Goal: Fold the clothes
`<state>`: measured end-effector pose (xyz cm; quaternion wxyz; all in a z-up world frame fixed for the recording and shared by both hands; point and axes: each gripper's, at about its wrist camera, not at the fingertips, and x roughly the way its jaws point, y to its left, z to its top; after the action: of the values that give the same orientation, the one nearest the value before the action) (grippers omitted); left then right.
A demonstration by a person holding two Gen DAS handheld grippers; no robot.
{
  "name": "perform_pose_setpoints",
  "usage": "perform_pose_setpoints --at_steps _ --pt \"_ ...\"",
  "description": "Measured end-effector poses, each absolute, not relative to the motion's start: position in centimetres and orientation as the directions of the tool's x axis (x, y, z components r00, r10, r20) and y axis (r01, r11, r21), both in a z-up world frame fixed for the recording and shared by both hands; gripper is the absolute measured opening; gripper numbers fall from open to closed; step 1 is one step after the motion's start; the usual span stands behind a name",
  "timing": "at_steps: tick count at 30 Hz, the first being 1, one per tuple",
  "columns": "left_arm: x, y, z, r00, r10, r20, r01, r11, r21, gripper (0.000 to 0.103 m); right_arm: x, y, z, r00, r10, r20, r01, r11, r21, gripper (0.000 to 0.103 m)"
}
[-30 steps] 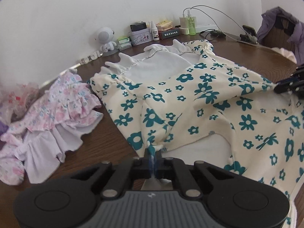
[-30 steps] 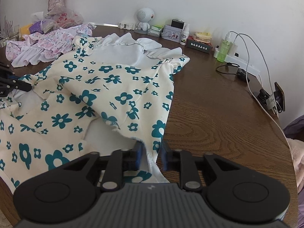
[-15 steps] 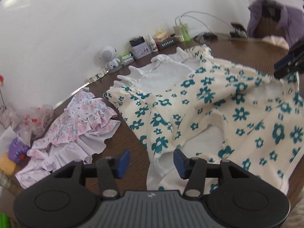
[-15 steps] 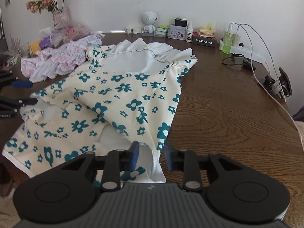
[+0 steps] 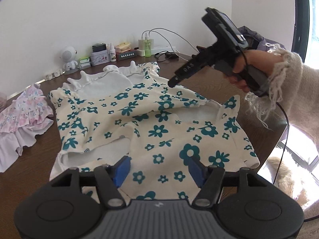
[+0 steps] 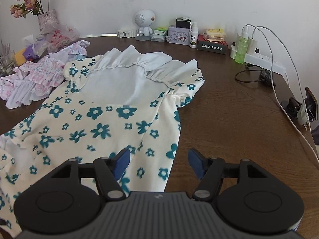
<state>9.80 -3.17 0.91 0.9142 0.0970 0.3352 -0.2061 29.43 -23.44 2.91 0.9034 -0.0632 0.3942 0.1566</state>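
Floral dress (image 5: 151, 119) rumpled on wood-grain counter (image 6: 229, 119)

Soft cream cotton, teal flowers, ruffled white collar; left claw (image 5: 159, 169) and right claw (image 6: 157, 162) opening, empty.

A home: wooden table (image 6: 229, 119) with dried flowers (image 6: 26, 2), toiletries, chargers.

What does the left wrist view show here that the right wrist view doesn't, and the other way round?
Only the left wrist view shows the person's hand holding the right claw above the floral dress, plus a fringed cream sleeve and a window.

Only the right wrist view shows the vase of dried flowers and a phone on a stand.

Both show the dress, the pink garment, the white robot figure, the green bottle, and blue pads opening with nothing gripped.
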Motion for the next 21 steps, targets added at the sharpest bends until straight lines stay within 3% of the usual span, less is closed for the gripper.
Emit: perform_pose_setpoints --at_steps 3,4,5,6,8,9,15,21 --pt "10.2 -2.9 0.1 0.679 -0.286 -0.676 0.421 0.906 0.039 0.049 32.2 -22.4 2.2 0.633 0.203 -0.747 -0.315 0.949 -0.009 0.061" --pt "10.3 -2.7 -0.2 0.672 -0.276 -0.688 0.415 0.909 0.041 0.037 32.8 -22.0 1.9 0.624 0.200 -0.756 -0.319 0.948 -0.012 0.039" --pt "10.3 -2.5 -0.5 0.665 -0.269 -0.697 0.412 0.910 0.041 0.024 33.2 -21.7 1.7 0.611 0.199 -0.766 -0.325 0.946 -0.013 0.024" --pt "10.2 -2.1 -0.6 0.659 -0.271 -0.701 0.418 0.908 0.041 0.022 33.4 -21.5 1.6 0.601 0.192 -0.776 -0.325 0.946 -0.018 0.011" --pt "9.8 -1.2 -0.4 0.649 -0.269 -0.712 0.439 0.896 0.062 0.007 32.7 -21.3 1.5 0.596 0.168 -0.785 -0.337 0.940 -0.054 0.006" --pt "9.7 -0.9 -0.3 0.646 -0.259 -0.718 0.449 0.890 0.083 0.006 32.4 -21.3 1.5 0.594 0.156 -0.789 -0.343 0.937 -0.072 0.002" --pt "10.0 2.9 0.3 0.643 -0.086 -0.761 0.435 0.859 0.271 0.005 27.6 -21.9 2.1 0.542 0.130 -0.830 -0.406 0.905 -0.123 0.002" --pt "14.2 8.0 0.1 0.640 0.127 -0.758 0.351 0.829 0.435 0.005 19.4 -20.3 2.5 0.415 0.236 -0.878 -0.507 0.862 -0.008 0.002"
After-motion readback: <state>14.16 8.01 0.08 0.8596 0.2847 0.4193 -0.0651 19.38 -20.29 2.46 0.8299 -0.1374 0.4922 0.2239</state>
